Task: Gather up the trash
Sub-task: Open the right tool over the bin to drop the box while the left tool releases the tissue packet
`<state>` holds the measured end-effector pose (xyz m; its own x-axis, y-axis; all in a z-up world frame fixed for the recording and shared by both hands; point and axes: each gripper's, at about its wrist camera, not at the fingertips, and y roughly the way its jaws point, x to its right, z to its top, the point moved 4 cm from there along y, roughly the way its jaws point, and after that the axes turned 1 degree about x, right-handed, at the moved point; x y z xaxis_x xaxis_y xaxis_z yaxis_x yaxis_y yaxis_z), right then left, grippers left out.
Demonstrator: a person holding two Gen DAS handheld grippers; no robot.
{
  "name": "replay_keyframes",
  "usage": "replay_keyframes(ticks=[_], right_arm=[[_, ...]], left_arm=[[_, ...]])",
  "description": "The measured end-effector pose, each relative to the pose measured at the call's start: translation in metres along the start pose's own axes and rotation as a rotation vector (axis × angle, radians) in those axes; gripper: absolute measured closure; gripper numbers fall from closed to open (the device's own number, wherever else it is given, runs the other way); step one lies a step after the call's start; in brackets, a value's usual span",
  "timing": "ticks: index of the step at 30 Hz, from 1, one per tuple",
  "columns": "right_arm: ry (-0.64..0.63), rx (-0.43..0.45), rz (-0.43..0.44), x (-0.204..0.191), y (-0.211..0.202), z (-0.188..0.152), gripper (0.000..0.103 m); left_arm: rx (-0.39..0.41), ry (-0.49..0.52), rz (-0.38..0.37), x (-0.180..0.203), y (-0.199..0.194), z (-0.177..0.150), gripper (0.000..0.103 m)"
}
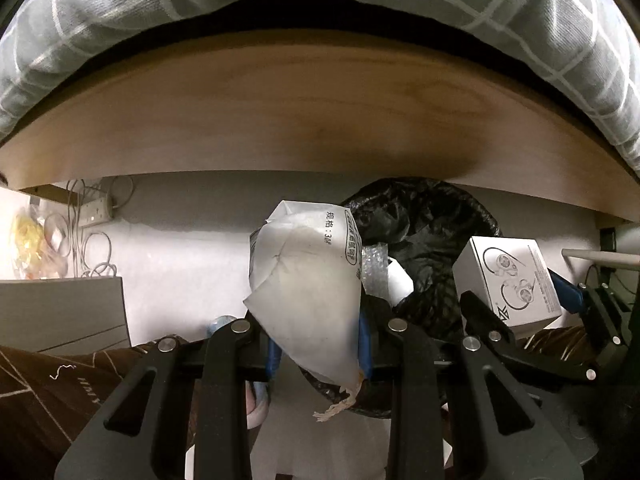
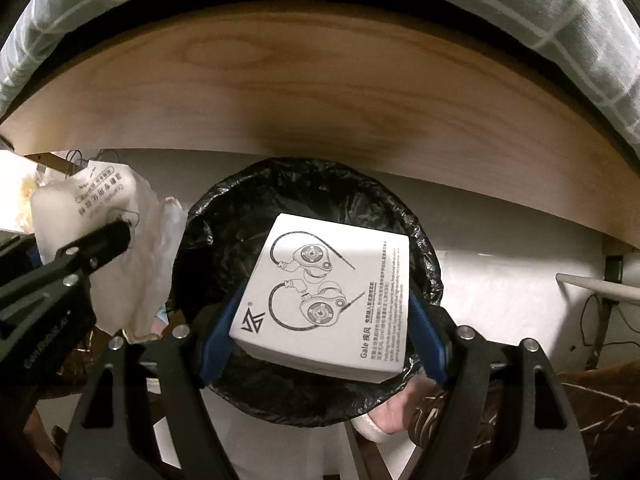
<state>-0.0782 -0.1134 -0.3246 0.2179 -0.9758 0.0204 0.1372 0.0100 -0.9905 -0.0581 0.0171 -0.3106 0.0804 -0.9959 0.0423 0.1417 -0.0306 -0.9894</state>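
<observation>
Over the round waste bin lined with a crinkled black plastic bag, set on a pale floor beside a light wooden bed rail under grey checked bedding: two items of trash, each held above or near the opening. Item one, a white cardboard earphone box printed with a line drawing, clamped at its two sides between the blue pads of the right tongs; it hangs squarely over the bin mouth. Item two, a crumpled white paper bag with black printed characters and a frayed string end, pinched by the left tongs, which are closed narrowly on it; the right wrist view places it beside the bin's rim, not clearly over the opening. Bin contents: bubble wrap and a white scrap, partly seen. Risks, as judged: the paper bag, let go where it hangs, may catch the rim or fall to the floor outside; its loose lower flap could snag a pad on release. The box, wide against the opening, could land tilted on the rim if dropped off centre. The two tongs stand close together and may knock. A loose liner edge could be dragged inward.
</observation>
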Motion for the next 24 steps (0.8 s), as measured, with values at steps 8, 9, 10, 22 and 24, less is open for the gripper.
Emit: replay_keyframes(ticks=[8,9,10,22,24], right_arm=[[-0.027,0.027,-0.017,0.0,-0.003,-0.001,0.011],[-0.023,0.034,-0.03,0.003,-0.005,-0.001,0.01],[-0.019,0.042,-0.045,0.007,-0.006,-0.001,0.009],[0.098,0.052,-0.096,0.071,-0.012,-0.013,0.007],[0.12,0.048,-0.099,0.08,-0.011,-0.016,0.007]], left_arm=[[-0.01,-0.019,-0.008,0.003,0.0,0.002,0.075],[-0.007,-0.012,-0.007,0.006,-0.001,0.002,0.075],[-0.008,-0.004,-0.008,0.01,-0.001,0.001,0.075],[-0.027,0.058,-0.062,0.059,0.002,0.001,0.075],[-0.031,0.066,-0.072,0.066,0.005,0.0,0.075]])
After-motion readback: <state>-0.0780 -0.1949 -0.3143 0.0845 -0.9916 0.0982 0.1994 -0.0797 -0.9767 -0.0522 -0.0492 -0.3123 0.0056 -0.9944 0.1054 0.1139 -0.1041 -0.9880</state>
